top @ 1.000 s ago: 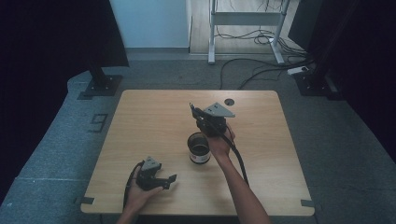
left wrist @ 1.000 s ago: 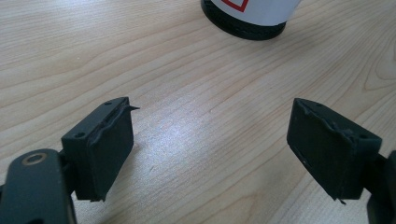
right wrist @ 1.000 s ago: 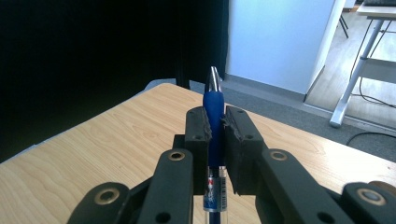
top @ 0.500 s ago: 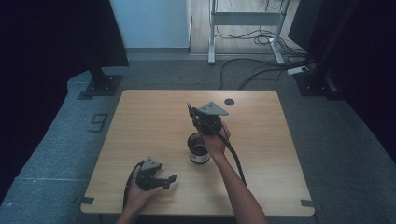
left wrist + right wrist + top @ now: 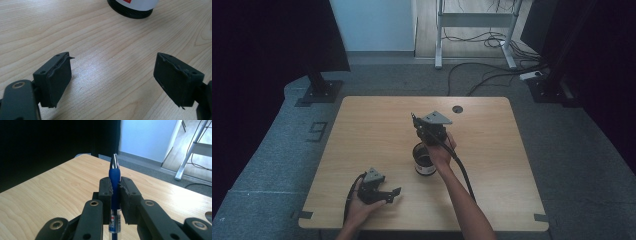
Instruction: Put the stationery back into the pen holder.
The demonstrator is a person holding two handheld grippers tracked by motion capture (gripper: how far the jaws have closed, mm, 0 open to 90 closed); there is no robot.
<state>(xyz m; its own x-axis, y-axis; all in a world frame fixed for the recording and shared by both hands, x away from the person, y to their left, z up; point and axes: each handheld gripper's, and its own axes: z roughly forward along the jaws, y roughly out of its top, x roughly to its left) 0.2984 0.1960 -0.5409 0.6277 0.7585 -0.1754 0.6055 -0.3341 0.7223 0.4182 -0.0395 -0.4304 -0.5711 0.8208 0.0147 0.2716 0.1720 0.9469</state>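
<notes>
Left gripper (image 5: pixel 384 192) rests on the bench (image 5: pixel 362 130) near-left of the cup (image 5: pixel 424 161), fingers (image 5: pixel 58 75) spread wide, nothing held. Right gripper (image 5: pixel 115 187) hovers just beyond & above the cup, fingers clamped on a blue pen (image 5: pixel 114 173), tip up. Step looks like pen-to-cup; next: lower the pen w/ care into the cup's mouth.

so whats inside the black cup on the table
The black cup sits just below the right gripper, which clamps a blue pen. The person's hand overlaps its rim; its dark inside cannot be made out.
</notes>
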